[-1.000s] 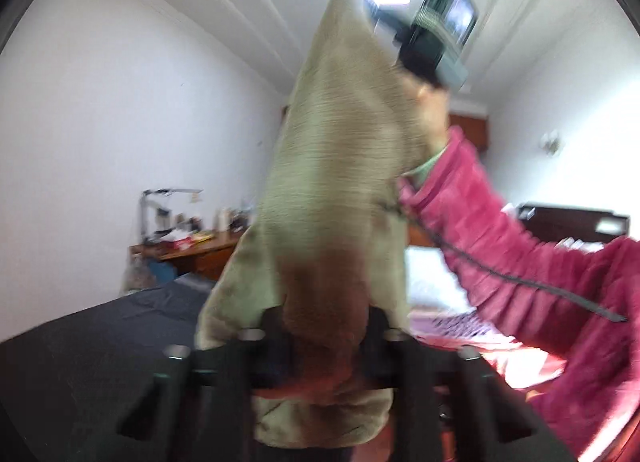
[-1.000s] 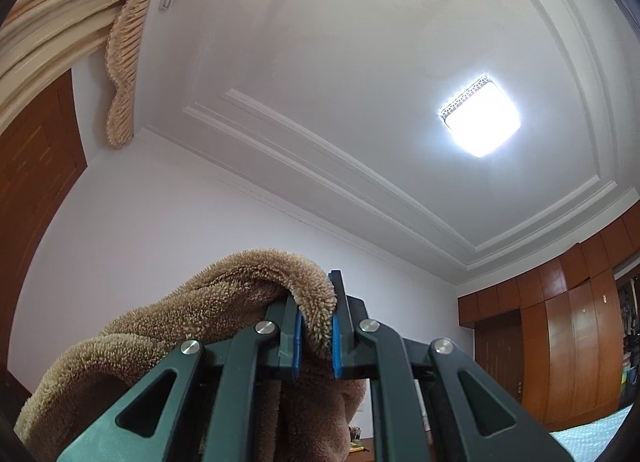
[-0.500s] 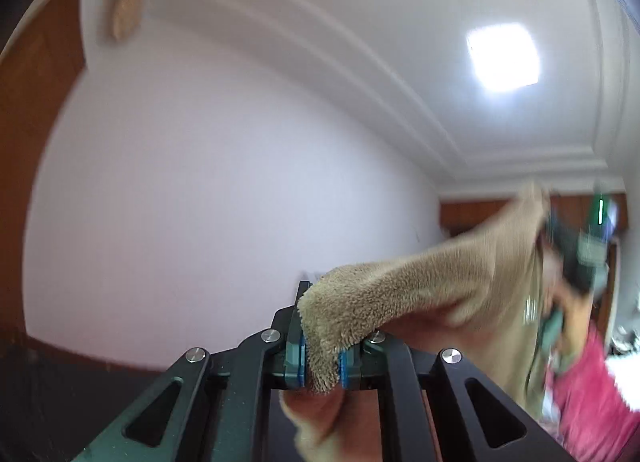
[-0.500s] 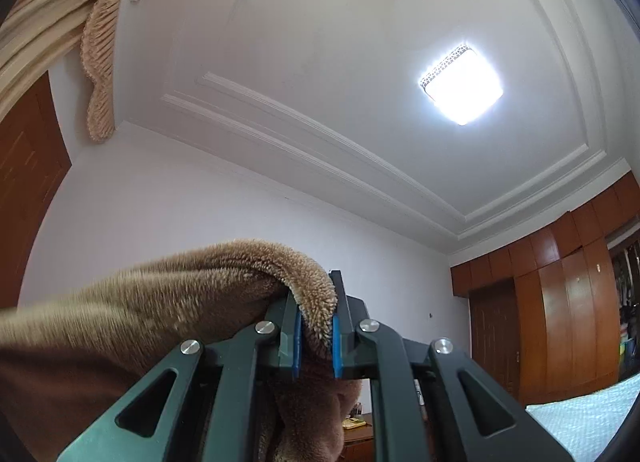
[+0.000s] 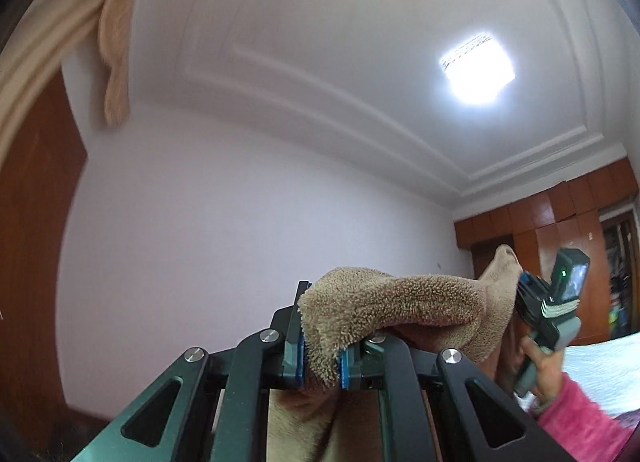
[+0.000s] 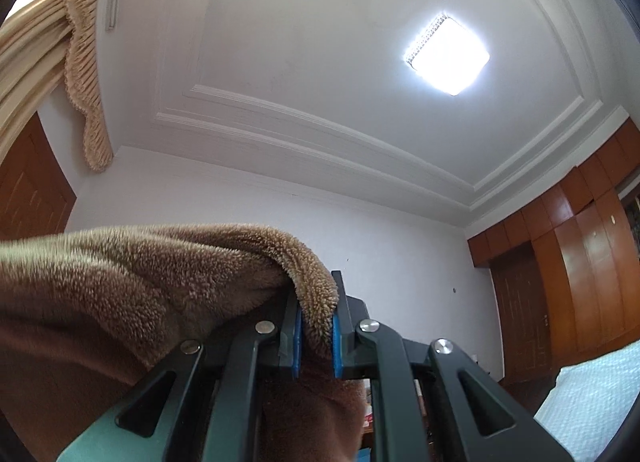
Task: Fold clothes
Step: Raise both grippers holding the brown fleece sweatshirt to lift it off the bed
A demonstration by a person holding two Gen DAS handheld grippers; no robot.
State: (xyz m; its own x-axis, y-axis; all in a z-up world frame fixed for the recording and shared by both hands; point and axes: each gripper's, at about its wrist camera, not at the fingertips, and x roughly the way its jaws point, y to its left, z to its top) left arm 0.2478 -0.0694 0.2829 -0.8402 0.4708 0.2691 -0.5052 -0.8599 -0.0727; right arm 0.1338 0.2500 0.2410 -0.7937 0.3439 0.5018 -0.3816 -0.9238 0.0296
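Holding the tan fleece garment (image 5: pixel 404 302) aloft, I keep my left gripper (image 5: pixel 322 358) and right gripper (image 6: pixel 316 336) each clamped on its edge, garment spanning between them.

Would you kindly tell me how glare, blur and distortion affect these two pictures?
Left wrist view: ceiling light blown out, curtain smeared, edges curved by fisheye. Right wrist view: sharper, fleece garment crisp, ceiling light glaring, mouldings bowed.

Fuzzy tan fleece garment (image 5: pixel 400 302), glossy wooden wardrobe (image 6: pixel 580 262)
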